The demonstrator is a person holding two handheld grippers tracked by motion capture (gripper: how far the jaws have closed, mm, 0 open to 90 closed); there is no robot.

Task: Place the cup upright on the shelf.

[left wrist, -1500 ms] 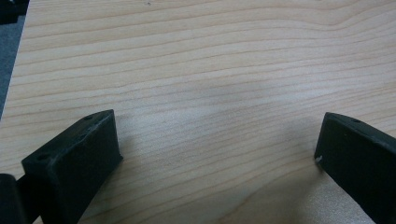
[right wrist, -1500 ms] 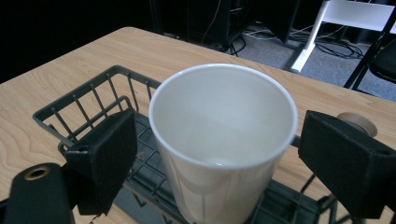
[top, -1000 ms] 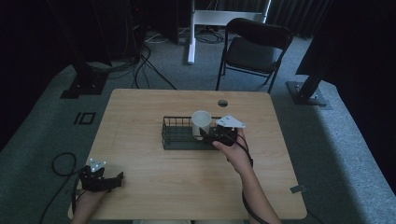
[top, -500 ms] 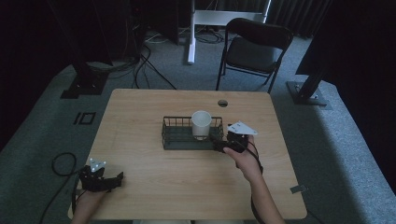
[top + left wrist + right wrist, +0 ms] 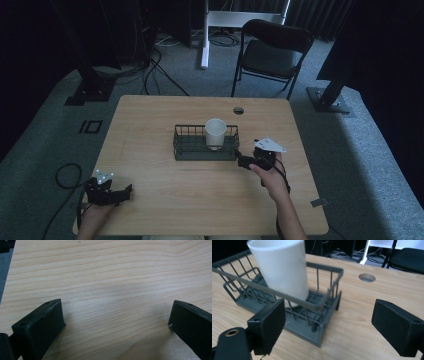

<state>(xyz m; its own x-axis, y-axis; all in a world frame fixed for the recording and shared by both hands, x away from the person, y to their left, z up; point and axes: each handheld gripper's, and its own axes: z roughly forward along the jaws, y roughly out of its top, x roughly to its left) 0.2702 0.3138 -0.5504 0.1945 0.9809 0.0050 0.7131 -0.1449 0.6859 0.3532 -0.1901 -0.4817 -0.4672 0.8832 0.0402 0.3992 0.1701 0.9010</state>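
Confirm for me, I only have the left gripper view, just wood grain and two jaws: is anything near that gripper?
Observer: No. In the high view the left gripper sits at the near left corner of the table, jaws apart over bare wood.
Operator: Where's the cup?
Observer: The white cup stands upright in the right half of the wire basket at mid-table.
Operator: Right gripper holding anything?
Observer: No. The right gripper is open and empty, just off the basket's right end, with the basket corner between its jaws in its own view.

Right tongs [image 5: 243,162] let go of white cup [image 5: 215,133], backed off beside wire basket [image 5: 181,145], jaws apart.
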